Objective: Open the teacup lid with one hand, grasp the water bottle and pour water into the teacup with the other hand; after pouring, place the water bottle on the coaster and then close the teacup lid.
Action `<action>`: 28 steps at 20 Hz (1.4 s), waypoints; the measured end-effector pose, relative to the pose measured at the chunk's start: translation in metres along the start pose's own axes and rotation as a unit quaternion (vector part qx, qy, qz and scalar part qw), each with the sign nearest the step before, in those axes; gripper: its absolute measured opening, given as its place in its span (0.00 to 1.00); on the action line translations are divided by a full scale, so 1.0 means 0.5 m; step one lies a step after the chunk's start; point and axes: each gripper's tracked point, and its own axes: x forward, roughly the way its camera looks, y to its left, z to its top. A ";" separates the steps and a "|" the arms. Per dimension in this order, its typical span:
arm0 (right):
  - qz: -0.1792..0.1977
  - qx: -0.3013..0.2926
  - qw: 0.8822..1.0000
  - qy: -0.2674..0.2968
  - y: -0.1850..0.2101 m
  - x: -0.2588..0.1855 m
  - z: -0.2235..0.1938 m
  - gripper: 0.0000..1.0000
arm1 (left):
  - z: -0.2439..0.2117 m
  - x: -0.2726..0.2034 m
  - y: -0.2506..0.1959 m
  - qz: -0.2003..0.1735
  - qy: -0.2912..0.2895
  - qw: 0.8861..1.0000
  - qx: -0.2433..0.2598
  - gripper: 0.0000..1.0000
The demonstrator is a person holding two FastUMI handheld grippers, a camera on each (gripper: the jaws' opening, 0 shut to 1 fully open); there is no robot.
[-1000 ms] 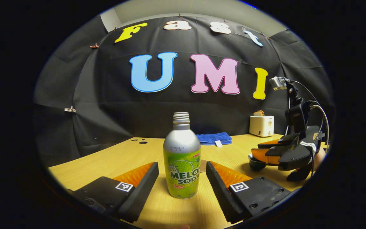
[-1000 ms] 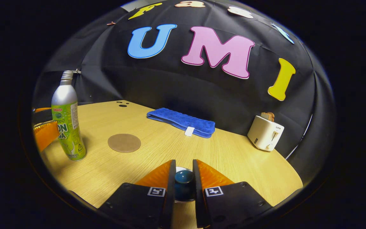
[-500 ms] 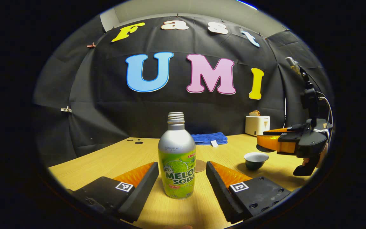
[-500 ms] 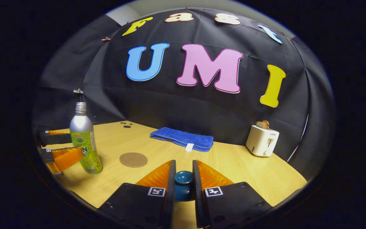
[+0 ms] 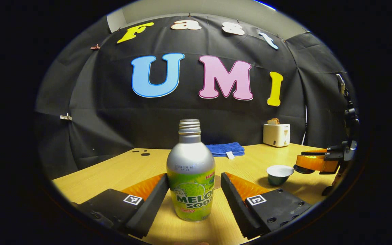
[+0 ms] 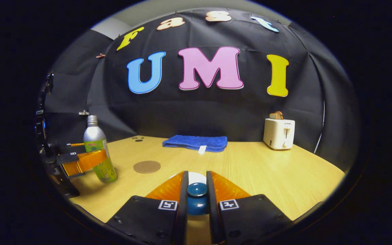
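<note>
In the left gripper view, the left gripper (image 5: pixel 194 190) stood wide open on the wooden table (image 5: pixel 114 172), its two fingers on either side of the bottle (image 5: pixel 190 173) but clear of it, nothing grasped. The bottle was upright, its cap off and its threaded neck bare. Just behind it a sliver of the brown coaster (image 5: pixel 217 182) peeked out. Farther back lay the folded blue towel (image 5: pixel 225 149) against the wall, then the white toaster (image 5: pixel 276 134) with a slice of bread in it. To the right the teacup (image 5: pixel 279 174) sat uncovered on the table, and just beside it, raised off the table, the right gripper (image 5: pixel 313 162) held the dark lid.

In the right gripper view, the left gripper (image 6: pixel 77 160) showed at the far left with the bottle (image 6: pixel 99 154) between its fingers, whether touching I couldn't tell. The coaster (image 6: pixel 146 166) lay flat and bare nearby, well apart from the bottle. In the middle foreground the right gripper (image 6: pixel 196 199) was clenched on the lid (image 6: pixel 196 196), both fingers pressing the blue knob, with the teacup's pale rim (image 6: pixel 196 177) just beyond. The towel (image 6: pixel 196 142) and toaster (image 6: pixel 279 133) sat at the back
</note>
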 end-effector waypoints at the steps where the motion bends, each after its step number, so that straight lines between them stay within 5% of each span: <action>1: 0.002 0.000 1.000 0.000 -0.001 0.003 -0.001 0.30 | 0.000 0.007 0.005 0.002 0.000 1.000 0.000 0.95; 8: -0.006 0.015 1.000 -0.026 -0.008 0.001 0.011 0.30 | -0.002 0.044 0.024 0.014 0.001 1.000 0.000 0.95; 12: -0.007 0.014 1.000 -0.025 -0.011 0.000 0.009 0.30 | -0.002 0.047 0.021 0.016 0.002 1.000 0.002 0.83; 18: -0.030 0.015 0.999 -0.027 -0.077 -0.001 0.010 0.30 | 0.034 0.062 -0.041 -0.014 -0.002 0.994 0.105 0.79; 21: -0.055 0.016 0.998 -0.027 -0.138 -0.005 0.010 0.30 | 0.068 0.087 -0.086 -0.029 -0.023 0.976 0.216 0.79; 28: -0.077 0.016 0.997 -0.028 -0.212 -0.019 0.009 0.30 | 0.069 0.163 -0.190 -0.078 -0.022 0.905 0.417 0.78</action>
